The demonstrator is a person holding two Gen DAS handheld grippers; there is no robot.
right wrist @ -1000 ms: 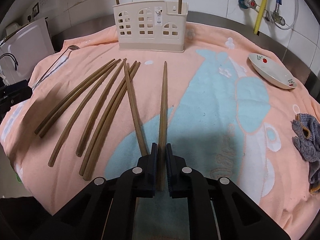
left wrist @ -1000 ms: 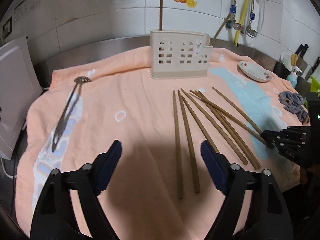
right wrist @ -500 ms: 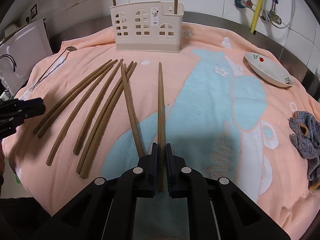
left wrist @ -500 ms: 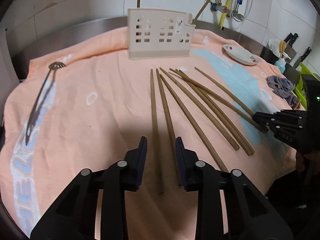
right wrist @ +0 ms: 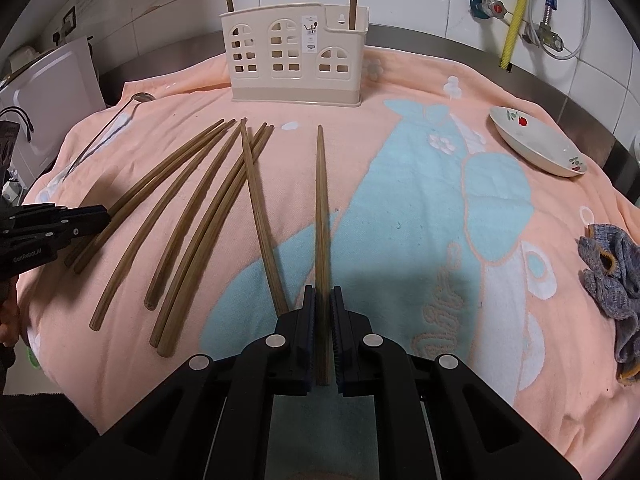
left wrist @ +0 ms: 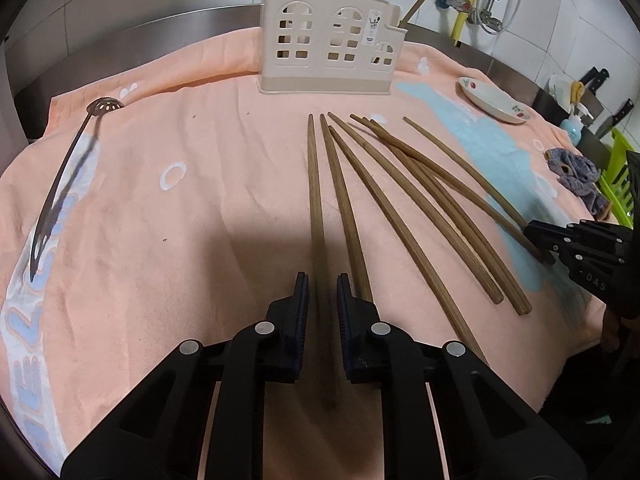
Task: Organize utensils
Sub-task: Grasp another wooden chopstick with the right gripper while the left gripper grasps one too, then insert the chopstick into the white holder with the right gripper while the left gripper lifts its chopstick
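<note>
Chopsticks (left wrist: 400, 184) are spread in a loose fan on the peach towel (right wrist: 400, 240) that covers the worktop (left wrist: 120, 40), tips towards the beige holder (right wrist: 294, 60) at the back. Two more are stood in the holder, their tops cut off by the frame edge.

The outermost chopstick (left wrist: 315, 184) is straddled by the left gripper (left wrist: 322, 292), whose fingers have just been closing. A sliver of gap is seen on either side, so nothing is gripped yet, and the stick's near end is lost in shadow between them.

A lone chopstick (right wrist: 321, 208) is clamped at its thick end by the right gripper (right wrist: 323, 304), the rest lying along the towel. The butt of a neighbouring stick is hidden behind one finger.

A slotted spoon (left wrist: 60, 176) is laid near the towel's left edge. A small dish (right wrist: 536, 144) and a crumpled grey cloth (right wrist: 612, 272) are set off to the right.
</note>
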